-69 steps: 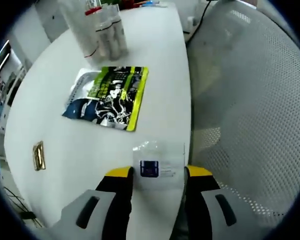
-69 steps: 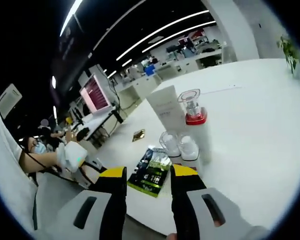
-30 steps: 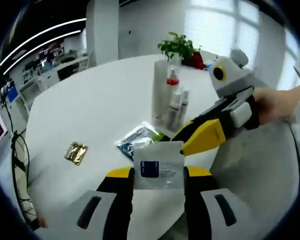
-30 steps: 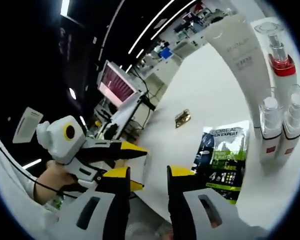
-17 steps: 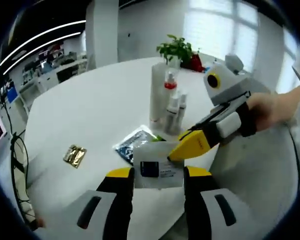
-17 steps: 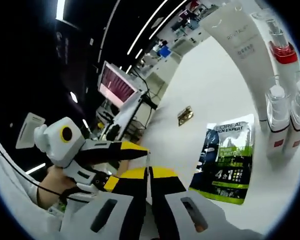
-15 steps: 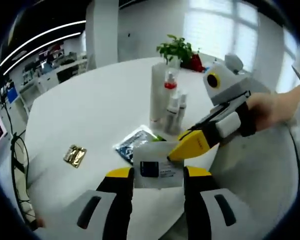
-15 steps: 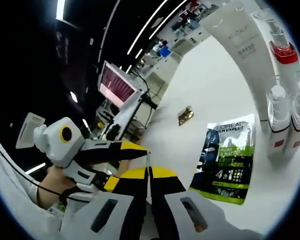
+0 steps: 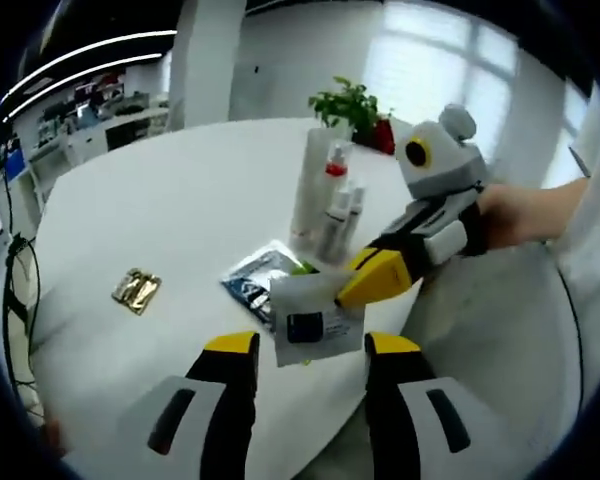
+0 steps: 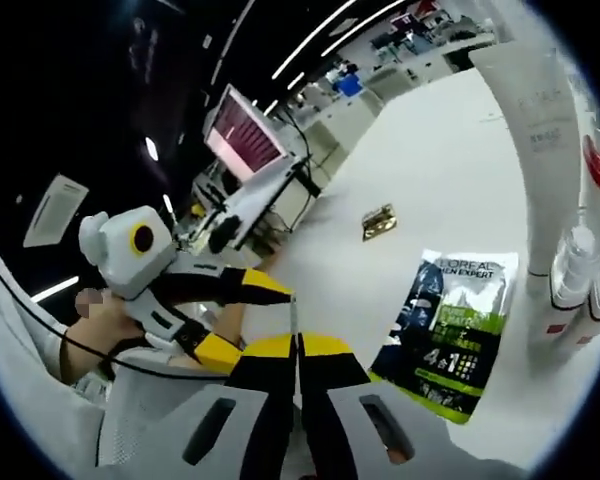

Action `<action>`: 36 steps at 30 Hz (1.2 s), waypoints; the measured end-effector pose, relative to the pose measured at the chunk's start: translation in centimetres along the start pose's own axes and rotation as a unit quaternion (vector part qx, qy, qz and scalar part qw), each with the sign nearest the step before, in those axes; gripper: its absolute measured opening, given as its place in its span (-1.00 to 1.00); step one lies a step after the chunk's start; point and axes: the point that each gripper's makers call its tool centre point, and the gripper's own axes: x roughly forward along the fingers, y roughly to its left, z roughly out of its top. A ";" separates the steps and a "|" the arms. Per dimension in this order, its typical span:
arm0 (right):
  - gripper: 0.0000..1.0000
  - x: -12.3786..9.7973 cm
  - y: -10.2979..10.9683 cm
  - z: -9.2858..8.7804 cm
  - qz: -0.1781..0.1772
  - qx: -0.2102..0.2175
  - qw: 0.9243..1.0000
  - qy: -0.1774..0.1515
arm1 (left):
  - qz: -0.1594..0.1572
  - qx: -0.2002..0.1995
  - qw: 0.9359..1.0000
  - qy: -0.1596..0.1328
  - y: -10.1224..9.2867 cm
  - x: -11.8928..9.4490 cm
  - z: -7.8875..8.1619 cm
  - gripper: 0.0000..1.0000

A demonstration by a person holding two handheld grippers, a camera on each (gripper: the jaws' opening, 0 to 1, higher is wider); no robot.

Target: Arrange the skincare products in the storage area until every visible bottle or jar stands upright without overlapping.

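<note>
In the left gripper view, my left gripper stands with its jaws spread wide and nothing between them. Just above them a small white sachet hangs in the air, pinched at its upper edge by the right gripper, which reaches in from the side with a person's hand behind it. I judge this to be a hand-over: the sachet is lifted off the round white table so it can be set down clear of the other products. Beyond the sachet lies a flat green and black packet, and beyond that stands a group of upright bottles, close together beside a tall white tube. A small gold packet lies well apart from the sachet, on the far side from the right gripper.

In the right gripper view, my right gripper has its jaws pressed nearly together on the sachet, seen edge-on as a thin white line. The left gripper waits just beside it, jaws apart. The green packet lies flat past the sachet, and the bottles stand beyond the packet.
</note>
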 end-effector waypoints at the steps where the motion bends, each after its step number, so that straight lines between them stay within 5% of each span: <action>1: -0.98 0.1 0.3 0.1 0.001 -0.014 1.000 0.006 | -0.005 -0.007 1.000 -0.002 0.1 -0.1 -0.2 -0.25; 6: -0.98 1.0 1.5 -0.3 0.021 -0.022 0.999 0.026 | -0.058 -0.087 0.994 -0.043 0.5 -0.7 -0.8 -0.30; 12: -0.98 2.6 1.3 -0.9 0.027 -0.029 0.998 0.047 | -0.037 -0.126 0.991 -0.035 2.9 -0.5 -2.7 -0.69; 16: -0.98 4.0 0.1 -1.2 0.002 -0.044 0.997 0.065 | -0.006 -0.162 0.987 -0.019 4.1 -0.1 -3.9 -0.78; 21: -0.98 5.3 -1.6 -1.4 -0.044 -0.075 0.993 0.079 | 0.014 -0.169 0.985 0.005 4.7 0.8 -4.8 -0.87; 27: -0.98 7.0 -4.2 -2.6 -0.100 -0.134 0.980 0.111 | 0.030 -0.174 0.983 0.042 6.0 2.3 -6.3 -0.91; 36: -0.98 8.5 -6.1 -3.2 -0.129 -0.165 0.969 0.129 | 0.052 -0.174 0.981 0.069 8.0 3.5 -7.5 -0.91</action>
